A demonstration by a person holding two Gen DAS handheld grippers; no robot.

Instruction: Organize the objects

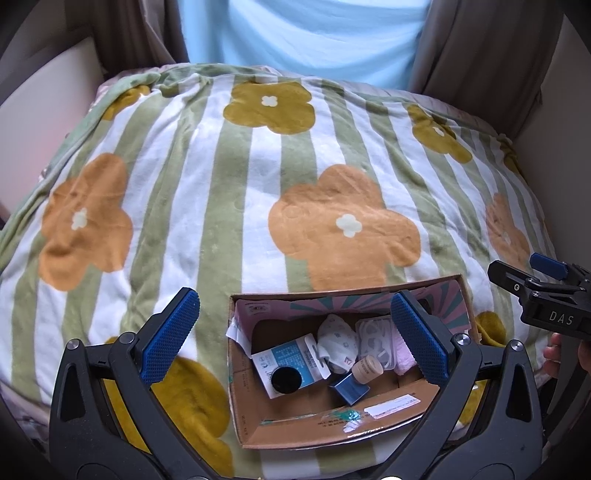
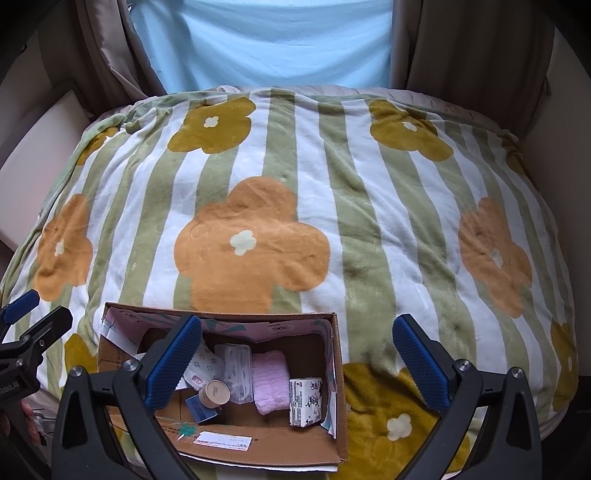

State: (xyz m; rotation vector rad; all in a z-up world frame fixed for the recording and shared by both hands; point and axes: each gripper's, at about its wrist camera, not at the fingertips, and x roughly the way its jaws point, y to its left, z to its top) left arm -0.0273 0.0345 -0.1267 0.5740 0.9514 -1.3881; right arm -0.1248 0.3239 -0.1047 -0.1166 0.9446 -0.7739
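Note:
An open cardboard box [image 1: 332, 428] [image 2: 341, 387] sits on the bed near me. Inside lie a blue-white carded pack with a black disc [image 1: 286, 369], a rolled white patterned cloth [image 1: 338, 339], a clear plastic case [image 2: 236, 369], a small beige cylinder [image 2: 214, 393], a blue box [image 1: 347, 387], a pink towel [image 2: 269, 380] and a tissue pack [image 2: 306, 400]. My left gripper [image 1: 295, 338] is open and empty, hovering over the box. My right gripper [image 2: 297, 363] is open and empty above the box's right part.
A striped blanket with orange and mustard flowers [image 1: 258, 184] [image 2: 369, 221] covers the bed. Beige curtains [image 2: 461, 48] and a light blue sheet [image 1: 303, 33] hang behind. A pale wall panel [image 1: 44, 103] runs along the left.

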